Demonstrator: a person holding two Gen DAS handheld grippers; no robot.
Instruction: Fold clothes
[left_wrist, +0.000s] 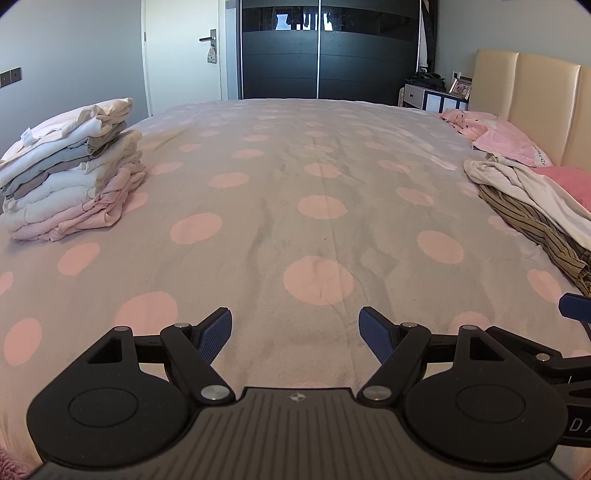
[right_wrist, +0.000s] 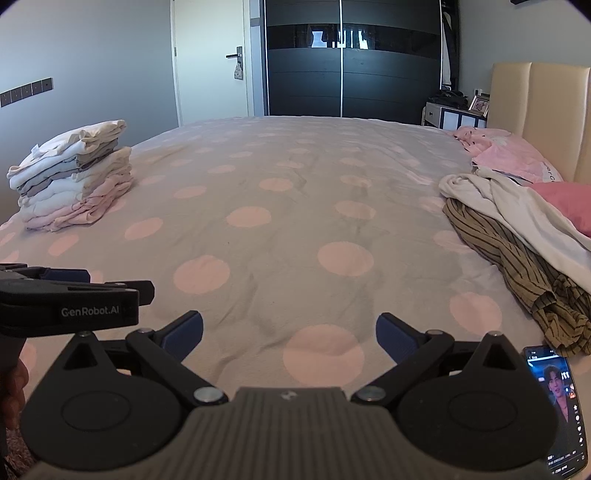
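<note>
jaws of both tools stand spread wide, nothing between them. the left gripper hangs low over the near end of the bed cover, its blue pads well apart and clear of any cloth. the right gripper is in like condition, blue pads parted, held just above the same grey cover with pink spots. in the right wrist view the left tool's body, marked genrobot.ai, lies just beside at the left edge; a hand shows partly under it.

clothes on the bed fall into two lots. a stack of folded clothes sits on the left side of the cover, white, grey and pink layers, tidy and square. a pile of unfolded clothes lies on the right side near the headboard: a white garment draped over a striped olive garment, both crumpled. neither gripper touches either lot; the middle of the cover between them is bare.

pink pillows rest against the headboard beyond the pile. a phone with a lit screen lies face up on the cover at the right, just beside the right gripper. a dark wardrobe and a white door stand at the far wall
</note>
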